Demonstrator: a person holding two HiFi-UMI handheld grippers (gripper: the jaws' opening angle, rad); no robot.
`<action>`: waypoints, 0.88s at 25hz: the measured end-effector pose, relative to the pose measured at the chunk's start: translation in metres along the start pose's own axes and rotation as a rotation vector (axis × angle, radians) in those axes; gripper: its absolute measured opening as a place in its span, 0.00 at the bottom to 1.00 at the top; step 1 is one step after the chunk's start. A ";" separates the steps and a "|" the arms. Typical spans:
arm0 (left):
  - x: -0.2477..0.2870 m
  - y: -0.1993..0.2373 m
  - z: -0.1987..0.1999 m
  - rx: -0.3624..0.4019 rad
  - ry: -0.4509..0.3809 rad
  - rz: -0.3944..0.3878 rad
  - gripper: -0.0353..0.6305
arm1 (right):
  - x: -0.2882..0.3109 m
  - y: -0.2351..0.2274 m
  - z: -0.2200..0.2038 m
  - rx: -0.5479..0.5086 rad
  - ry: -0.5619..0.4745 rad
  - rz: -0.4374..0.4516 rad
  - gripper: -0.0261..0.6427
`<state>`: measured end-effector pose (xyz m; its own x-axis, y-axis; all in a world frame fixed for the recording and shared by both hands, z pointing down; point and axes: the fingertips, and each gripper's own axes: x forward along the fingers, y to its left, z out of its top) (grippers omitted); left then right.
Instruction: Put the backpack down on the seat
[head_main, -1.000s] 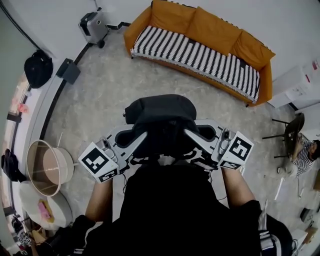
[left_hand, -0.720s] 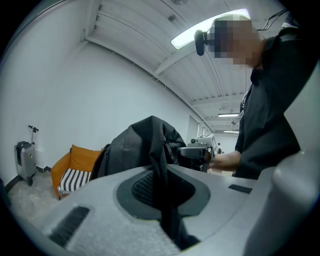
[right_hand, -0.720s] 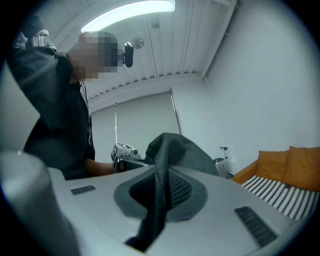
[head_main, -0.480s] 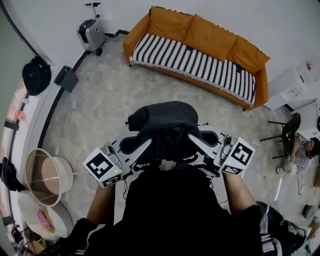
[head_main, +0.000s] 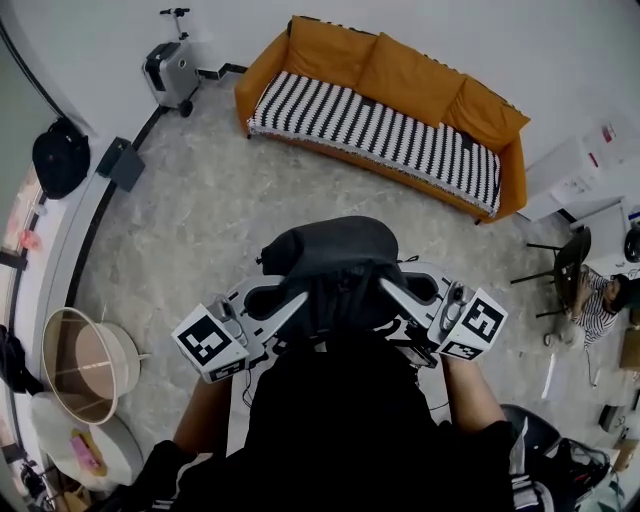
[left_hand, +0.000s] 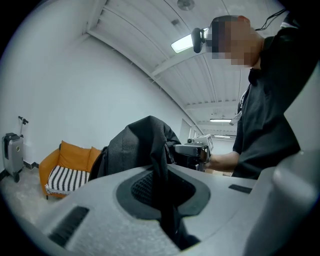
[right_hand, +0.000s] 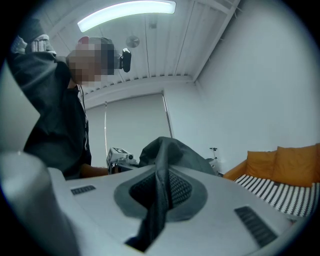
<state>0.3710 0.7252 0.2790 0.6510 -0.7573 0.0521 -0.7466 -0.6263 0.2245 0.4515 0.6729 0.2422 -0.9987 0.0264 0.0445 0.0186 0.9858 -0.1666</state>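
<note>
Holds a dark grey backpack (head_main: 330, 255) up in front of the chest, level with both hands, over the stone floor (head_main: 200, 210) and not resting on anything. Carries it between two tools, one at each side of the bag, both pointing roughly level and angled in toward it.

Clenches the left gripper (left_hand: 162, 200) on a dark strap (left_hand: 159, 165): jaws pressed together, with the strap running up between the pads and over to the bulk of the bag just beyond.

Clenches the right gripper (right_hand: 159, 200) the same way on a grey strap (right_hand: 161, 175), pinched between closed jaws and hanging out below them, with the rounded top of the bag rising just behind.

Faces an orange sofa (head_main: 400, 70) against the far wall, with a black-and-white striped seat (head_main: 370, 130). Keeps the bag well apart from that seat, with a wide stretch of bare floor between.

Elsewhere around the room: a grey wheeled case (head_main: 168, 72) near the sofa's left end, a black bag (head_main: 58, 158) at the left wall, a round basket (head_main: 88, 362) at the lower left, and a seated person (head_main: 600, 300) at the right edge.
</note>
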 end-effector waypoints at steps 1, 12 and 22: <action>0.000 0.002 -0.001 -0.002 0.002 -0.002 0.11 | 0.001 -0.002 -0.001 0.001 0.000 -0.002 0.08; 0.012 0.042 0.005 -0.007 0.042 0.032 0.11 | 0.026 -0.044 -0.001 0.006 -0.025 0.028 0.08; 0.035 0.099 0.028 0.012 0.050 0.089 0.11 | 0.056 -0.105 0.020 -0.007 -0.081 0.083 0.08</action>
<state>0.3157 0.6312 0.2756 0.5876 -0.8002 0.1202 -0.8033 -0.5590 0.2056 0.3926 0.5674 0.2429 -0.9943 0.0951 -0.0486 0.1017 0.9820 -0.1595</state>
